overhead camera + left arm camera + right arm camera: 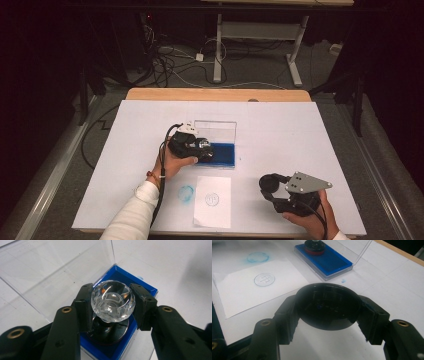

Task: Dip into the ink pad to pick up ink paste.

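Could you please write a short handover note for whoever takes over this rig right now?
Left hand-held gripper: shut on the stamp, gripping its clear faceted knob; the stamp's base sits on the blue ink pad in the open clear case.
Right hand-held gripper: shut on the black round cap, held above the table's right side.
Paper sheet lies in front of the pad and already bears one round blue print; a blue smudge marks the white table cover beside it.
Done: cap off, one print made.
Left, probably: lift the stamp, print again if needed, then recap.
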The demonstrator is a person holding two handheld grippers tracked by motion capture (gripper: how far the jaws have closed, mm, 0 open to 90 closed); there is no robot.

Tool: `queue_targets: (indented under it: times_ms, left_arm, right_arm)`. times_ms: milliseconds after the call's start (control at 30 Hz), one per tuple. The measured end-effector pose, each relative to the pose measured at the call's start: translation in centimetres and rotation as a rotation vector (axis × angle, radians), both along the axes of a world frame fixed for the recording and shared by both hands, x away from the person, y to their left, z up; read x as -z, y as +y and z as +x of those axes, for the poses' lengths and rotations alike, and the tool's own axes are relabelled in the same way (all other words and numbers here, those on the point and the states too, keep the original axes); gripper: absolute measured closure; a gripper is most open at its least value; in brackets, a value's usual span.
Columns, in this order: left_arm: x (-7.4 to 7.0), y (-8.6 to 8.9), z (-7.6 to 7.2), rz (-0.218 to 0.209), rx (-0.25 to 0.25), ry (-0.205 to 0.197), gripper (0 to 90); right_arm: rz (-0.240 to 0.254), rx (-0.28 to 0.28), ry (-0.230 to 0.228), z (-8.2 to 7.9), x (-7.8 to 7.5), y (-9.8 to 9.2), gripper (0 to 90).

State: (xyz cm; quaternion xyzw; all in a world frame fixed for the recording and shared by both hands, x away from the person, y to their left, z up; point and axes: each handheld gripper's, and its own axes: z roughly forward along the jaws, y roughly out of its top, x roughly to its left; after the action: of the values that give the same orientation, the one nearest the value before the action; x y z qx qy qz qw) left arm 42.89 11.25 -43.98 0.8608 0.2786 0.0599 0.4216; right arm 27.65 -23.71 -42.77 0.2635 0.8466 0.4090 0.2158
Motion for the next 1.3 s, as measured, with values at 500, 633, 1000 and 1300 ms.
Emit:
queue_targets:
  times_ms: [500,633,1000,1300]
  left_arm:
    - [0.2,-0.5,-0.3,0.02,-0.015,-0.035,54.6]
    - [0.1,-0.5,-0.4,0.031,-0.014,-0.029,54.6]
    - [-0.2,-0.5,-0.2,0.043,-0.009,-0.007,54.7]
    - [-0.7,-0.9,-0.2,0.1,0.002,-0.009,54.6]
  right_arm:
    - [-0.01,-0.003,0.002,0.0,0.1,0.1,38.7]
    - [-0.008,-0.004,0.008,0.0,0.1,0.2,38.8]
    - [-0.011,-0.005,0.01,0.1,0.1,0.1,38.8]
    - [-0.006,0.0,0.007,0.0,0.0,0.0,38.7]
